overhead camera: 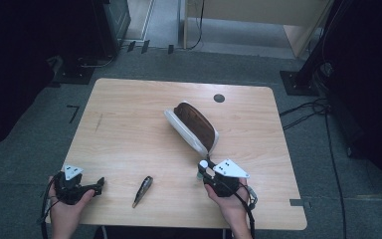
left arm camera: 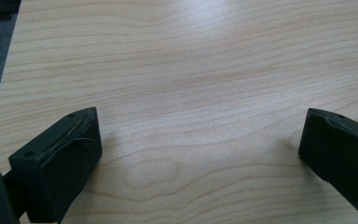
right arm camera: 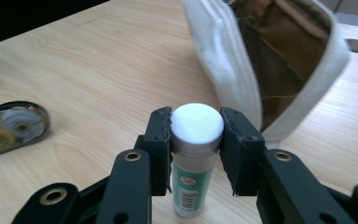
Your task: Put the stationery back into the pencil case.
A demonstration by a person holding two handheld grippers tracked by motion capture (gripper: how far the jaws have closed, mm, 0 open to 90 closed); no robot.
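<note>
Room: a wooden table point(overhead camera: 129, 129) with rounded corners stands on grey carpet in the middle of the high view; dark stands and cables line the upper corners and right edge.
Surface: pale wood grain, with one round dark grommet point(overhead camera: 219, 98) near the table's far edge.
Count: two grippers, one glue stick, one pouch, one correction tape dispenser.
Right gripper point(right arm camera: 196, 126): low centre of its own view, jaws clamped on the glue stick just under the cap, one pad on each side. In the high view it sits at lower right, held by the person's right hand point(overhead camera: 231, 206).
Glue stick point(right arm camera: 195, 158): upright between the right jaws, its base on the table; flat white round cap, grey collar below it, green label with a barcode on the tube. In the high view its white cap shows just left of the gripper's grey plate.
Pouch point(right arm camera: 242, 60): white fabric pencil case with a brown lining, lying open just beyond the glue stick, upper right of the right gripper view; its mouth faces the gripper. It is the nearest thing and stands close behind the stick.
Correction tape dispenser point(right arm camera: 9, 128): clear-bodied, with gears showing, lying flat at the left edge of the right gripper view, well apart from the stick.
Left gripper point(left arm camera: 200, 135): jaws spread wide over bare wood, nothing between them; lower left in the high view, held by the left hand point(overhead camera: 67, 209).
</note>
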